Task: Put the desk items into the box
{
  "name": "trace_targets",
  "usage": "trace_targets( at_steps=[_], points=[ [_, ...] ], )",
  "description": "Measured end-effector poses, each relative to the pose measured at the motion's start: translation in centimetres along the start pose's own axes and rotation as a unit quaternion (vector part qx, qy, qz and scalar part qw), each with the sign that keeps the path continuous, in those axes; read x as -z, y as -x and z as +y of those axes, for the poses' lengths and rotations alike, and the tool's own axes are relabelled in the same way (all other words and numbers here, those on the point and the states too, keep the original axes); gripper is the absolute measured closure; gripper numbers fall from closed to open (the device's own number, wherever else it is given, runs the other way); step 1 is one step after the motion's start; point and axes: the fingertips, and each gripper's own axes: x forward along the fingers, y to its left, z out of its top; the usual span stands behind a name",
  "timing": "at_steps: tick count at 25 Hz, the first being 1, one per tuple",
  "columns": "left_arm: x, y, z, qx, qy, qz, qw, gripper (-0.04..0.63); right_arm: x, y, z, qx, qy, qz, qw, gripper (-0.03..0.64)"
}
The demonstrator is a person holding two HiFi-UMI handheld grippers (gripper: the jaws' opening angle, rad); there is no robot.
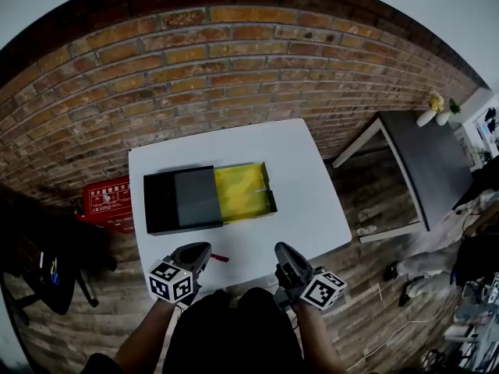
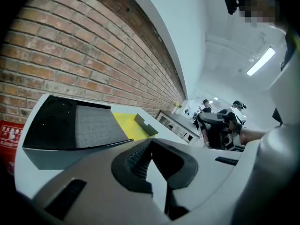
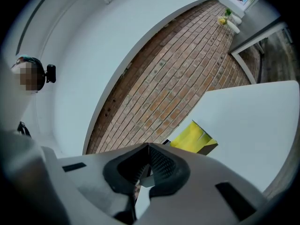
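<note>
A flat box lies open at the middle of the white table [image 1: 312, 170]. Its left half [image 1: 183, 199] is black with a grey foam pad, its right half [image 1: 243, 192] is lined in yellow. A small red item [image 1: 219, 258] lies by the table's front edge, just right of my left gripper [image 1: 199, 251]. The right gripper [image 1: 283, 251] hovers over the same edge, further right. Both are shut and hold nothing, as the left gripper view [image 2: 150, 142] and the right gripper view [image 3: 149, 146] show. The box also appears ahead of each, black and grey [image 2: 70, 125] and yellow [image 3: 192, 138].
A brick wall [image 1: 234, 61] runs behind the table. A red case [image 1: 109, 197] leans on the floor at the left, near a black chair [image 1: 39, 263]. A grey side table [image 1: 433, 166] with small vases [image 1: 433, 114] stands to the right.
</note>
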Motion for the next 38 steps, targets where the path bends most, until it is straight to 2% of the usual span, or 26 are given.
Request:
trace_targets(
  at_steps=[6, 11, 19, 25, 31, 38],
  points=[
    [0.0, -0.7, 0.7, 0.004, -0.021, 0.018, 0.9996, 0.581, 0.4, -1.4, -0.3, -0.003, -0.001, 0.012, 1.0, 0.595],
    [1.4, -1.5, 0.3, 0.017, -0.012, 0.047, 0.9987, 0.581, 2.5, -3.1, -1.1, -0.013, 0.032, 0.085, 0.996, 0.595],
    [4.6, -2.3, 1.8, -0.026, -0.052, 0.109, 0.9923, 0.58, 6.1, -4.4, -2.5, -0.053, 0.021, 0.192, 0.98, 0.595],
    [6.8, -2.2, 3.5, -0.059, -0.085, 0.151, 0.9832, 0.58, 9.5, -5.4, -3.8, -0.061, 0.023, 0.257, 0.964, 0.595],
    [8.5, -1.9, 4.1, -0.078, -0.071, 0.166, 0.9806, 0.578, 12.5, -6.3, -4.3, -0.069, 0.038, 0.31, 0.948, 0.595],
    [9.1, -0.9, 4.6, -0.105, -0.034, 0.147, 0.983, 0.578, 15.8, -7.6, -4.5, -0.079, 0.078, 0.366, 0.924, 0.595]
  ],
)
